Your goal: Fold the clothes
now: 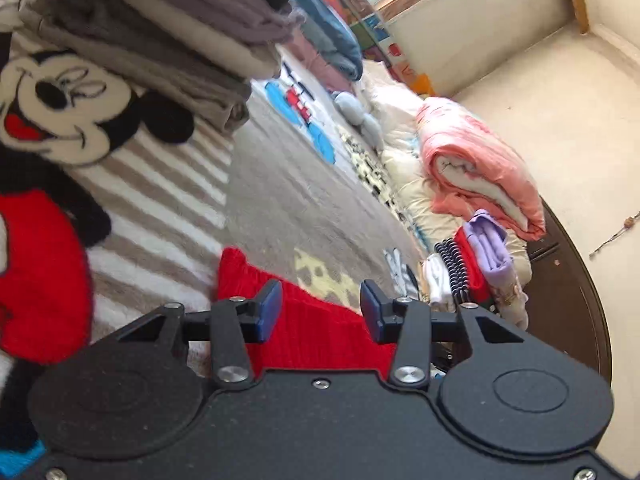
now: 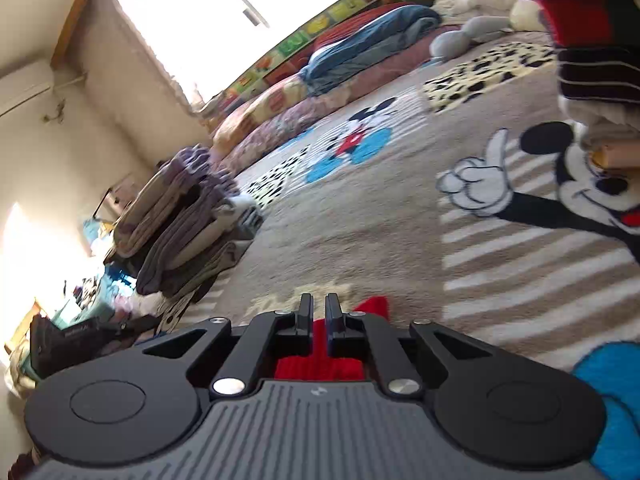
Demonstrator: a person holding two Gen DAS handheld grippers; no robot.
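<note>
- Black left gripper (image 1: 320, 310) fills the foot of its own view, its blue-padded fingers (image 1: 269, 308) standing apart above a red knitted garment (image 1: 320, 332) that lies on the carpet (image 1: 280, 184); the pads do not press on the knit.
- Right gripper (image 2: 319, 320), seen from its own camera, has its two black fingers nearly together, with a strip of the red knitted garment (image 2: 320, 356) showing in the narrow gap between them; the fingers appear pinched on the cloth.
- Beige-and-white striped carpet (image 2: 520, 280) carries a cartoon mouse print (image 1: 60, 108), and the red garment lies on it just beside that print in the left view.
- Behind the garment, farther along the carpet, rises a stack of folded grey and beige clothes (image 1: 160, 40); the same stack (image 2: 180, 220) stands to the left of the garment in the right view.
- To the right of the garment in the left view sits a rolled pink blanket (image 1: 480, 168), with a smaller pile of lilac, red and striped clothes (image 1: 476, 264) just in front of it.
- Beyond the carpet, blue bedding (image 2: 372, 40) lies on floor cushions under a bright window (image 2: 224, 12).
</note>
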